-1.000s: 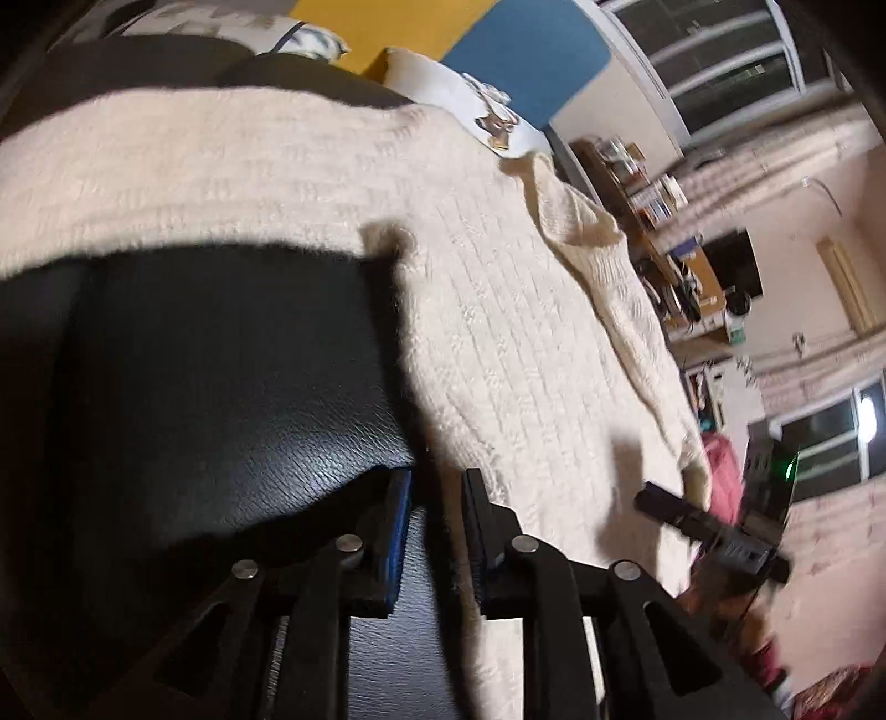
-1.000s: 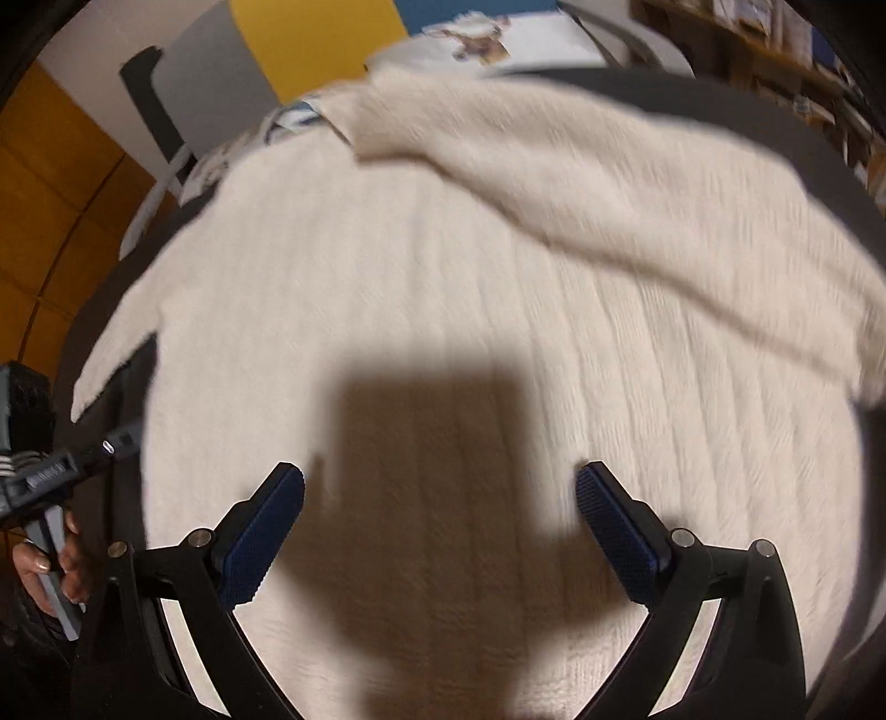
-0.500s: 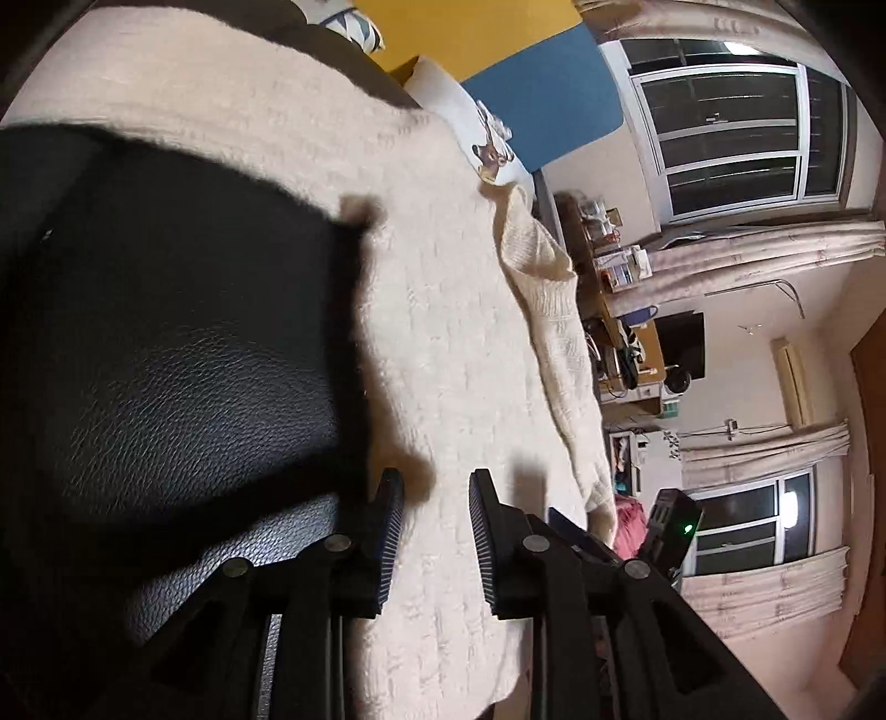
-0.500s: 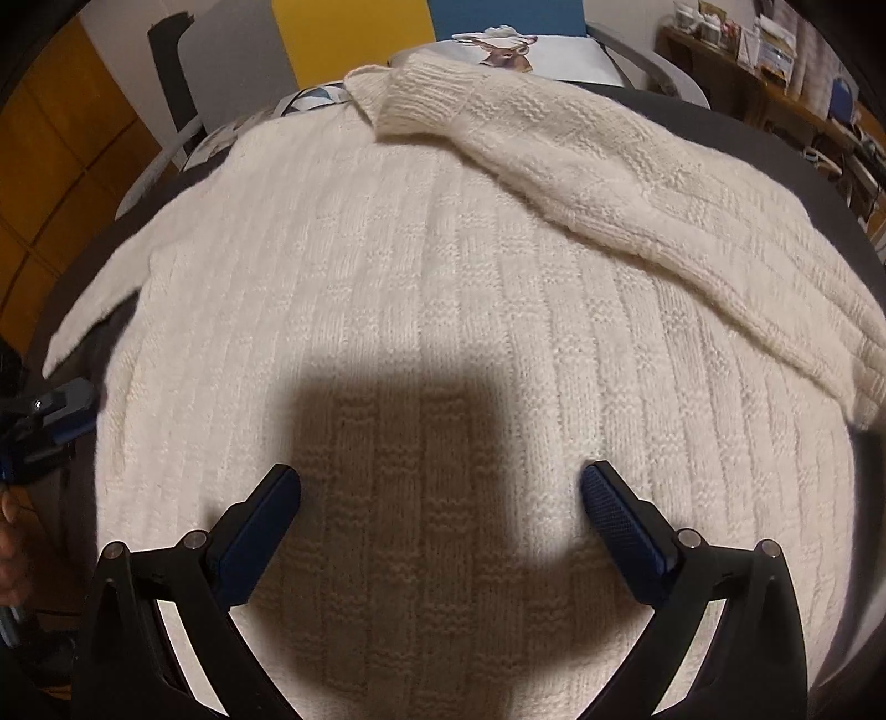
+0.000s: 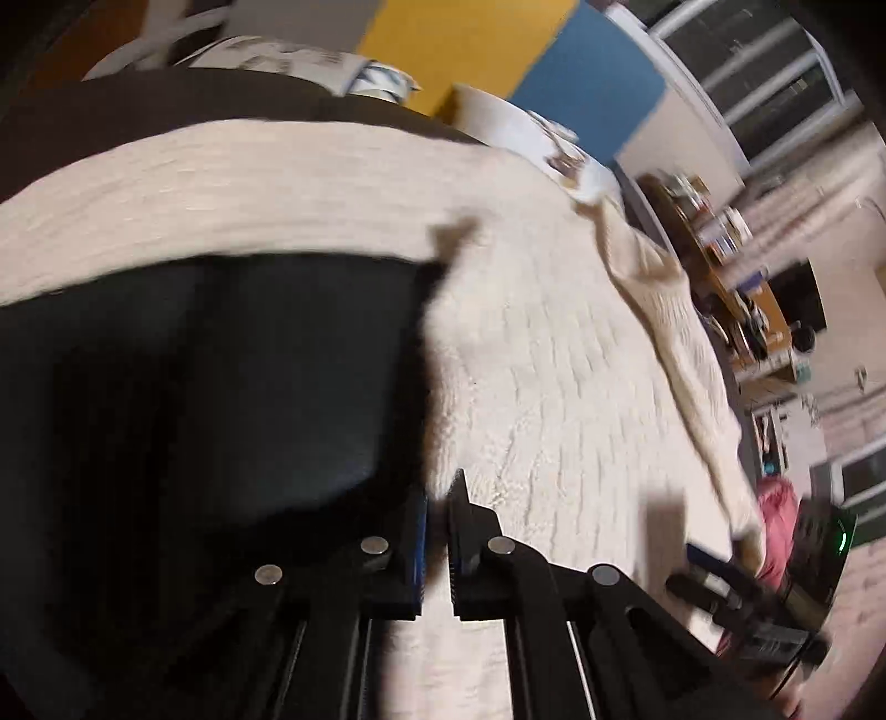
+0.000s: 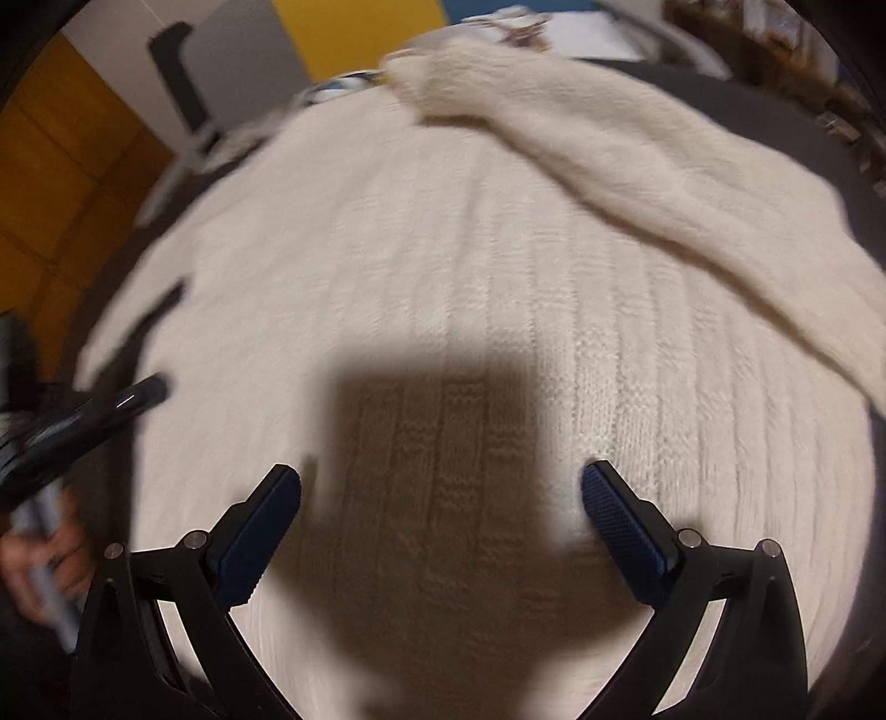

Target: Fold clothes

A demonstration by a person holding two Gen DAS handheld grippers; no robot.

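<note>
Both views blur the cream sweater (image 6: 498,266); its hem is cut off.

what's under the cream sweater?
A black leather-like surface shows beside the cream sweater and past its edges. What lies directly beneath its middle is covered.

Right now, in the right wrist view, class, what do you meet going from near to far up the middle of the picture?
Tool shadow → sweater body → folded sleeve → pillow → yellow panel.
</note>
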